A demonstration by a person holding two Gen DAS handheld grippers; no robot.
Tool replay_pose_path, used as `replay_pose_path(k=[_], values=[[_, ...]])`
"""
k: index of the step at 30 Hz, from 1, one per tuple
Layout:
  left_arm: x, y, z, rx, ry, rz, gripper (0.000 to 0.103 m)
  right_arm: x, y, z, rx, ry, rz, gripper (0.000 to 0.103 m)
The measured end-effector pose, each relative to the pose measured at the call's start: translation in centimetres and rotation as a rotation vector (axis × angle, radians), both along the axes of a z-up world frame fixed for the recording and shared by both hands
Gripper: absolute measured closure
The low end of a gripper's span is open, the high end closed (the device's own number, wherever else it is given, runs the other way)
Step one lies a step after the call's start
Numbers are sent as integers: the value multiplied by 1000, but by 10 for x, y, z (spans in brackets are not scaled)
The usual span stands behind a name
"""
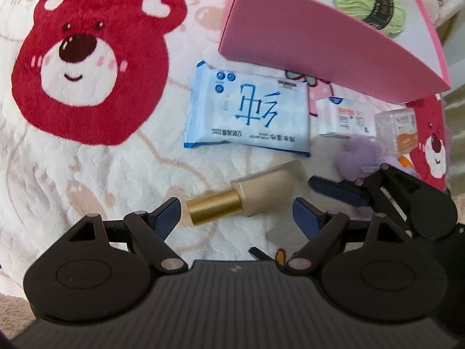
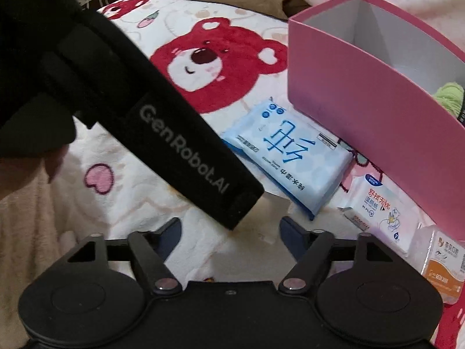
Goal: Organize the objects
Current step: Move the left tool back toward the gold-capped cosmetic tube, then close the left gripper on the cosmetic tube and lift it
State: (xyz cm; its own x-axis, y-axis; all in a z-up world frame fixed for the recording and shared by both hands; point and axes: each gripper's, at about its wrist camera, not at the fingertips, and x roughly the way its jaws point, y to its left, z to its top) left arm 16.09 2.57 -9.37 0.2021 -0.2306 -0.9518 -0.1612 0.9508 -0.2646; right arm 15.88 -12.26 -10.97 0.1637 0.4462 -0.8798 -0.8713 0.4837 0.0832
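The left hand-held gripper [image 1: 237, 213] hangs over a fluffy white blanket [image 1: 87, 174] printed with red bears, its jaws spread wide. A beige bottle with a gold cap [image 1: 247, 197] lies on the blanket between the two blue fingertips, and neither pad touches it. Just beyond the bottle lies a light blue pack of wipes [image 1: 247, 113]. To the right of that pack sit a small white pack [image 1: 344, 117] and a clear plastic box with an orange label [image 1: 398, 129], side by side. A purple fuzzy thing [image 1: 357, 158] lies near them, partly hidden by the right hand-held gripper [image 1: 316, 195], which comes in from the right edge of the left wrist view.

In its own wrist view the right hand-held gripper [image 2: 229, 226] also stands open, with nothing between its fingers. A black strap [image 2: 174, 145] with grey lettering crosses that view, with the edge of a hand [image 2: 26, 171] below it at the left.

A pink box [image 1: 305, 43] stands open at the far side of the blanket, close behind the blue pack. A ball of green yarn [image 1: 369, 3] with a black band lies inside it.
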Motion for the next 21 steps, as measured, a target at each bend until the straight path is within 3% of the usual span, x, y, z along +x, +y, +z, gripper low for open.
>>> replay_pose_path(k=[7, 12, 17, 21], values=[[1, 2, -19, -14, 43, 37, 21, 8, -4, -23, 6, 68, -104, 21], [-2, 5, -29, -73, 55, 81, 23, 4, -5, -22, 53, 31, -117, 21], [-6, 0, -29, -38, 26, 70, 24, -6, -7, -22, 59, -52, -122, 31], [-11, -5, -30, -3, 31, 80, 29, -7, -13, -17, 79, -48, -129, 32]])
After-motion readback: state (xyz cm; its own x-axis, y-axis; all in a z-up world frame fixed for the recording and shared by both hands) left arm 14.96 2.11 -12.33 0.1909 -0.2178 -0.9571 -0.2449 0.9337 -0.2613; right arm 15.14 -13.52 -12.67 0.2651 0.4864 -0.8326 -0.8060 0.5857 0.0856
